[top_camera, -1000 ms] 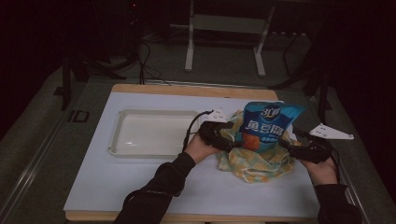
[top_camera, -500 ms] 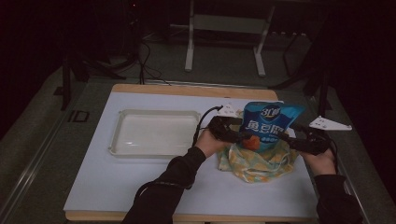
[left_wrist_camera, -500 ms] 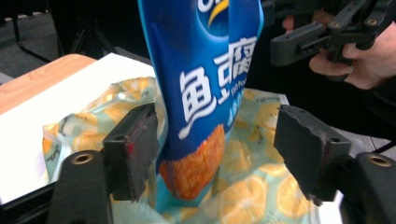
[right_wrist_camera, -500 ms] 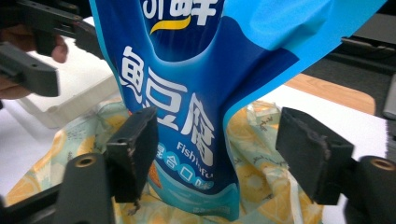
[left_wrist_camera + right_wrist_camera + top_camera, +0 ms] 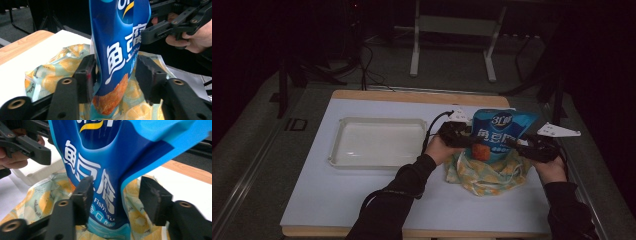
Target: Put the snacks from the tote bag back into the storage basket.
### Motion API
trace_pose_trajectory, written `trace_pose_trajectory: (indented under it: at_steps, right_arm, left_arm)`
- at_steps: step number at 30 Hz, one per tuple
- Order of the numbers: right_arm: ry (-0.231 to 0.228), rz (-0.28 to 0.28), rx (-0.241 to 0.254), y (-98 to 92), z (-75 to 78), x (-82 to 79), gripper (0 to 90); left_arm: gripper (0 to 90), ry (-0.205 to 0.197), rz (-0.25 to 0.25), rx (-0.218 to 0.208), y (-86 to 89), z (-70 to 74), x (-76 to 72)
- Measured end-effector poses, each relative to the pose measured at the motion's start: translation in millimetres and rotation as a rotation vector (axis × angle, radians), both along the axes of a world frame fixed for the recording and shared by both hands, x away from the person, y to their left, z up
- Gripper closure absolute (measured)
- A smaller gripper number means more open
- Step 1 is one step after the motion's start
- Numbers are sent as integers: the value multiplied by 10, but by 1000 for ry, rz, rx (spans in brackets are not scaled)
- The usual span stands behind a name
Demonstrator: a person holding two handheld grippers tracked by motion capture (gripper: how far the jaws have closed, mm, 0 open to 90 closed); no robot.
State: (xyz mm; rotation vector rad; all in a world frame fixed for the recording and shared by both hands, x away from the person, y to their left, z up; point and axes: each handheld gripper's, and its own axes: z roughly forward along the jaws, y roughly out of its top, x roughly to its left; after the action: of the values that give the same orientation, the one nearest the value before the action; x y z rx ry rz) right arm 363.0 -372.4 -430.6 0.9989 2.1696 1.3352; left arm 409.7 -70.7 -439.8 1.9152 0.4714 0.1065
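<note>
A blue snack bag [image 5: 499,134] stands upright on a yellow lemon-print bag [image 5: 486,176] at the right of the white tabletop. My left gripper [image 5: 468,140] reaches its left edge and my right gripper [image 5: 518,145] its right edge. In the left gripper view the blue bag's [image 5: 113,50] lower edge lies between the jaws of my left gripper [image 5: 115,68], which have just been closing; one pad touches and the other stands off. In the right gripper view the bag's [image 5: 107,170] side sits the same way in my right gripper [image 5: 116,192], also just closing.
A shallow white tray [image 5: 382,120] lies on the tabletop [image 5: 362,200] to the left of my left hand. A wooden strip runs along the table's far edge. Dark floor, cables and a metal stand lie beyond it.
Both hands have drawn inward toward the blue bag, the left one moving right. The bag has stayed upright on the lemon-print bag.
</note>
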Motion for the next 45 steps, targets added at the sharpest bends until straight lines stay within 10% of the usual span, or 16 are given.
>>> trace_pose_trajectory:
  at_steps: [24,45]
  right_arm:
    - [-19,13,-71,120,-23,24,830]
    - [-26,-3,-90,128,114,2,881]
  left_arm:
    - [813,-6,73,36,-146,-32,54]
    - [871,-2,94,45,-206,143,39]
